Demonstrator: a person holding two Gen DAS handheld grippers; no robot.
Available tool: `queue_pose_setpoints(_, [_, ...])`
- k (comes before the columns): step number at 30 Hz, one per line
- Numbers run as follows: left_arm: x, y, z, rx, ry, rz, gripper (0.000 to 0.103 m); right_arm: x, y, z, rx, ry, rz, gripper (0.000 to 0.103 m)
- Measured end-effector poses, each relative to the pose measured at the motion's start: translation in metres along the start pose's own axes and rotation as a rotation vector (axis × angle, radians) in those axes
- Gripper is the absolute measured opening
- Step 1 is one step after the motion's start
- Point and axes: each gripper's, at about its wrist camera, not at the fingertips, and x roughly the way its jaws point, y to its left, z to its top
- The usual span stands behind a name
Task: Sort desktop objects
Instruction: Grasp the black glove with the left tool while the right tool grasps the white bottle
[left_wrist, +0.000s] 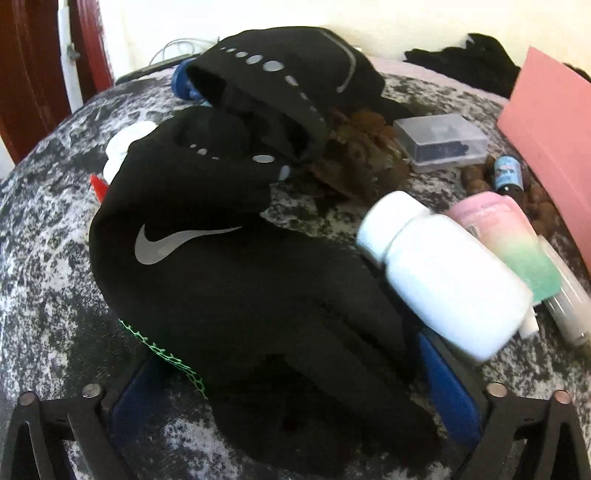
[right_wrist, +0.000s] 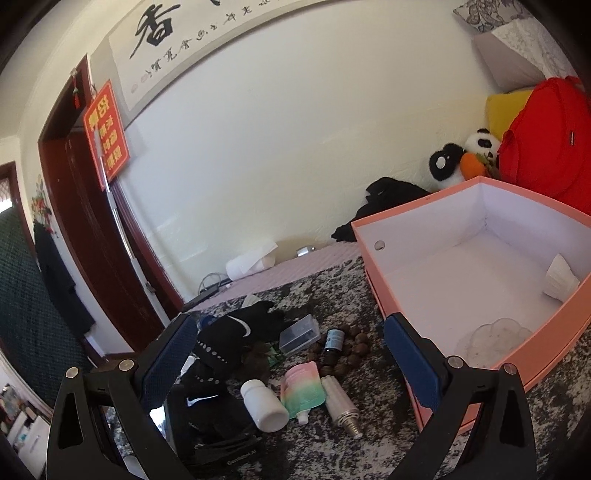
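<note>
A black glove with a silver swoosh (left_wrist: 207, 266) lies on the mottled grey cover, between the blue pads of my left gripper (left_wrist: 288, 358). The jaws stand wide, one on either side of its cuff. A second black glove (left_wrist: 280, 74) lies just beyond it. My right gripper (right_wrist: 291, 332) hangs open above the clutter with nothing in it. Below it lie a white bottle (right_wrist: 264, 406), a pink-green pouch (right_wrist: 303, 387) and a ribbed silver-ended tube (right_wrist: 341, 404). The bottle (left_wrist: 443, 273) rests against the near glove's right side.
A pink open box (right_wrist: 417, 201) stands at the right, holding a white ribbed item (right_wrist: 561, 278) and a clear dish (right_wrist: 491, 336). A clear plastic case (right_wrist: 299, 334), a small dropper bottle (right_wrist: 334, 341) and brown nuts (right_wrist: 356, 345) lie behind the pouch. Green mesh (left_wrist: 162, 350) pokes out under the glove.
</note>
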Motion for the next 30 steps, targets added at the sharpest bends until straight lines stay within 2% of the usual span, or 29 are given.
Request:
queue_pose_setpoints(1, [-0.004,0.0,0.0,0.001,-0.012,0.0,0.054,0.0,-0.002,0.001,0.007,0.001,0.0,0.103])
queue_pose_setpoints(3, [-0.013,0.006,0.001,-0.021,-0.021,-0.026,0.029,0.003,-0.006,0.001,0.023,0.007,0.002,0.103])
queue_pose_setpoints(4, [-0.018,0.011,0.001,-0.039,-0.012,-0.061,0.027,0.006,-0.008,0.002,0.03,0.019,0.01,0.103])
queue_pose_setpoints(5, [-0.022,0.017,0.0,-0.055,-0.003,-0.096,0.027,0.011,-0.008,0.002,0.03,0.038,0.027,0.103])
queue_pose_setpoints(8, [-0.043,0.025,-0.003,-0.034,-0.021,-0.109,0.026,0.029,-0.004,0.0,0.016,0.118,0.086,0.103])
queue_pose_setpoints(13, [-0.104,0.042,-0.006,0.017,-0.138,-0.1,0.027,0.07,0.016,-0.013,-0.063,0.277,0.173,0.098])
queue_pose_setpoints(16, [-0.131,0.062,-0.004,-0.015,-0.198,-0.102,0.028,0.097,0.04,-0.031,-0.187,0.346,0.161,0.093])
queue_pose_setpoints(18, [-0.138,0.079,-0.001,-0.04,-0.219,-0.093,0.029,0.112,0.058,-0.044,-0.284,0.384,0.168,0.085])
queue_pose_setpoints(21, [-0.137,0.106,0.004,-0.106,-0.213,-0.105,0.03,0.134,0.077,-0.068,-0.383,0.463,0.198,0.082])
queue_pose_setpoints(25, [-0.133,0.121,0.008,-0.153,-0.202,-0.122,0.03,0.165,0.09,-0.104,-0.511,0.547,0.139,0.08])
queue_pose_setpoints(26, [-0.133,0.122,0.009,-0.156,-0.202,-0.122,0.03,0.173,0.09,-0.113,-0.533,0.573,0.123,0.077])
queue_pose_setpoints(28, [-0.134,0.121,0.011,-0.147,-0.207,-0.125,0.03,0.185,0.088,-0.129,-0.576,0.615,0.091,0.053])
queue_pose_setpoints(29, [-0.135,0.119,0.01,-0.142,-0.21,-0.128,0.03,0.188,0.088,-0.134,-0.597,0.625,0.073,0.045])
queue_pose_setpoints(30, [-0.136,0.118,0.009,-0.14,-0.212,-0.132,0.03,0.186,0.089,-0.133,-0.591,0.617,0.081,0.045])
